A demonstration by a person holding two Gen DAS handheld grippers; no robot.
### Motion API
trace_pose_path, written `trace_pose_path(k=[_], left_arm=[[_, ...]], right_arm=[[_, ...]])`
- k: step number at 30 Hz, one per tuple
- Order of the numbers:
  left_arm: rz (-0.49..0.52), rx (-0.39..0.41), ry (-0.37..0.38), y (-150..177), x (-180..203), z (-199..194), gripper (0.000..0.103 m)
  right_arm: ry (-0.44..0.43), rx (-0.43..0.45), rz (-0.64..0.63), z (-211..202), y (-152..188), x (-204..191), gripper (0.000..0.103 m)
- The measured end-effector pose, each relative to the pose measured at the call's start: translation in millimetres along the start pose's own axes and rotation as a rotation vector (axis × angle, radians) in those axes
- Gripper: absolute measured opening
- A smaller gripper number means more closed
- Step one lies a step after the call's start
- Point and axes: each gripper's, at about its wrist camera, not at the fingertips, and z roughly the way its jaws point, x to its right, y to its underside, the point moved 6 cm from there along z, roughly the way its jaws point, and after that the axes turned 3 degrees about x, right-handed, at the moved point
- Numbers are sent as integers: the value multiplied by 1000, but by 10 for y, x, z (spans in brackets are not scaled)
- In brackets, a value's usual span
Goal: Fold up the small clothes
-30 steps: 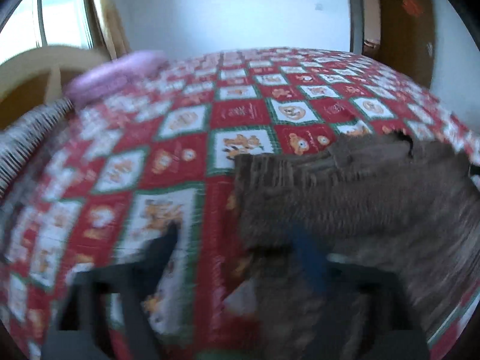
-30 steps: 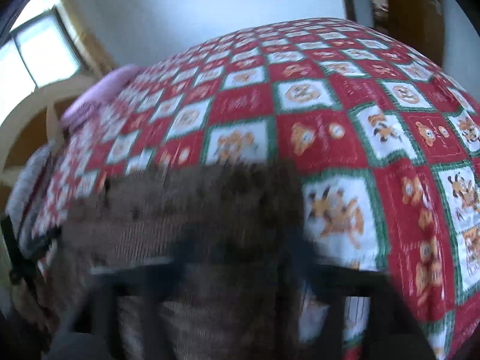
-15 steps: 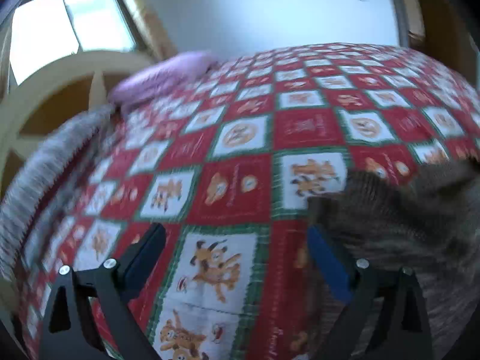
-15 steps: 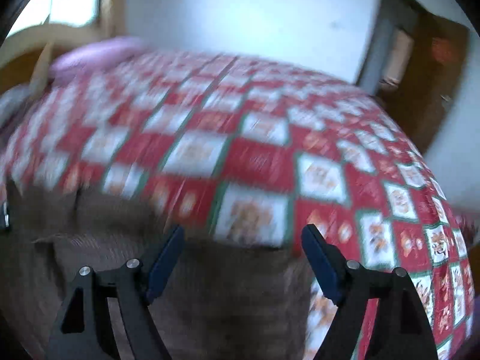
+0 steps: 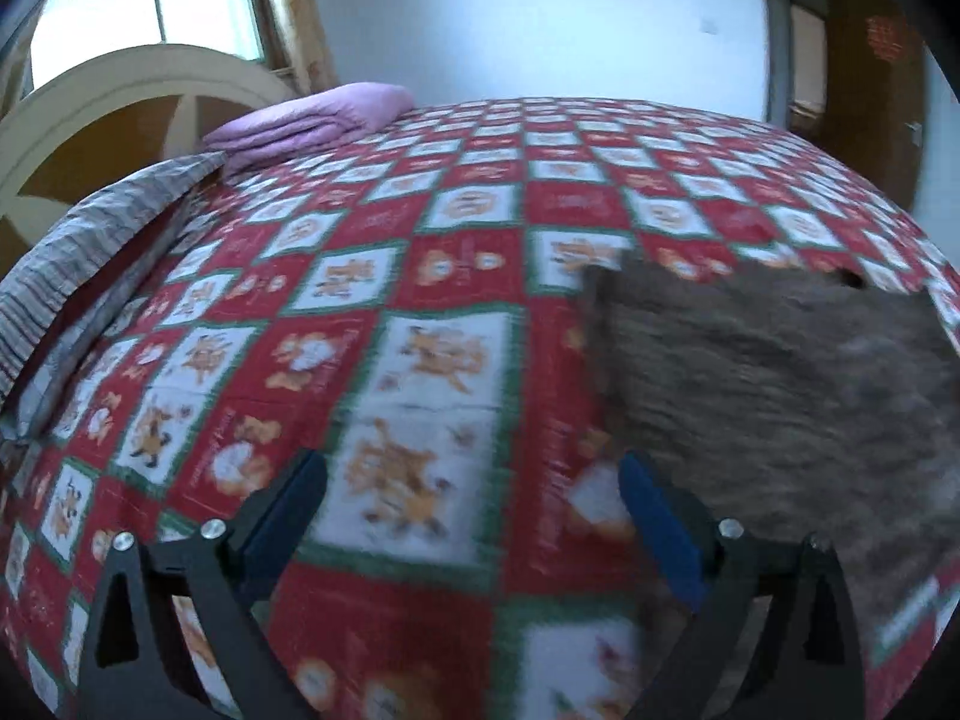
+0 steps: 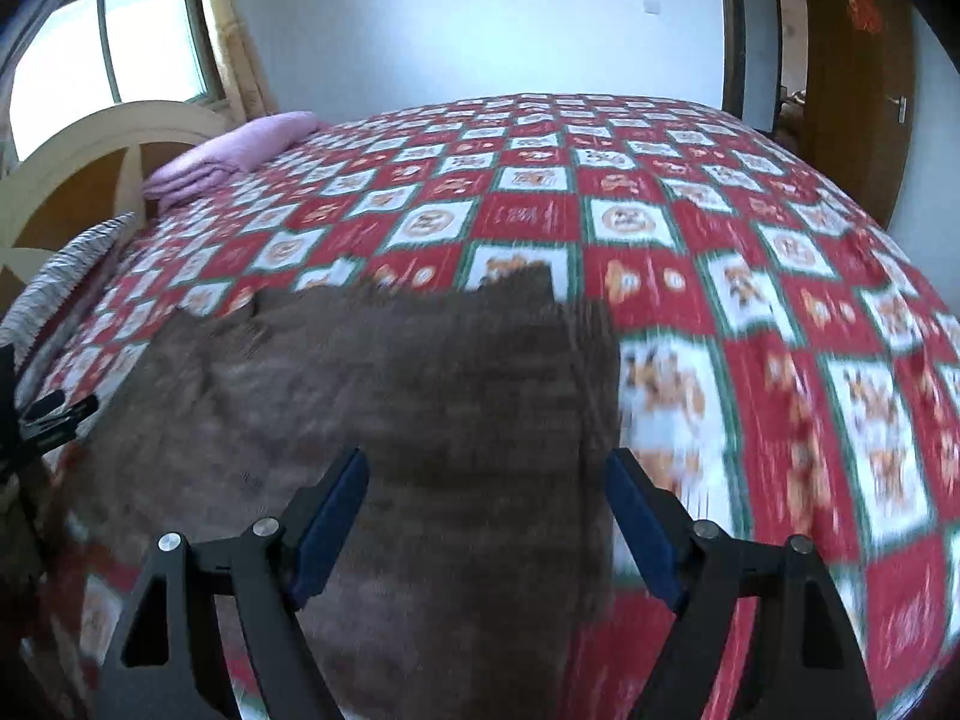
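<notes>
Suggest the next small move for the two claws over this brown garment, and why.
Probably lower both claws onto the brown garment's side edges and pinch. Both stand open and empty: the right claw hangs over its right part, the left claw just off its left edge, over the red patterned bedspread. The garment lies spread flat, unfolded.

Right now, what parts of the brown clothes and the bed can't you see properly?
- Brown garment, left wrist view: its right side is cut off by the picture edge, and blur hides what kind it is.
- Same garment, right wrist view: its near end is hidden behind the right claw.
- Bedspread pictures: smeared by blur.
</notes>
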Motion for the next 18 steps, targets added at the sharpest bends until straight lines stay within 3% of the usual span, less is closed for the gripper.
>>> trace_pose_path(k=[2,5,8,10,12,13,14,15,18], left_arm=[[20,-3,33,70,135,-91,100],[19,-12,104,192,234,-195,99],[28,-26,172,322,323,-225,84],[46,-34,174,378,372,-186,77],[19,-56,192,391,378,-133,72],[8,-62,204,373,375,-113,70],[6,-66,218,380,384,-110,62],[6,-73,236,390,392,-102,57],[-6,-76,252,431,380,-110,58]], right_arm=[[24,1,29,-81,92,68,81],[-23,-1,141,-191,257,223,81],[-29,-37,142,-225,467,259,76],[-36,-47,130,-226,537,234,51],[-56,-53,127,-193,558,197,47],[-63,-56,127,-176,568,192,38],[-68,-60,126,-167,588,184,28],[-67,-61,120,-168,599,178,9],[-71,-53,94,-267,656,141,5]])
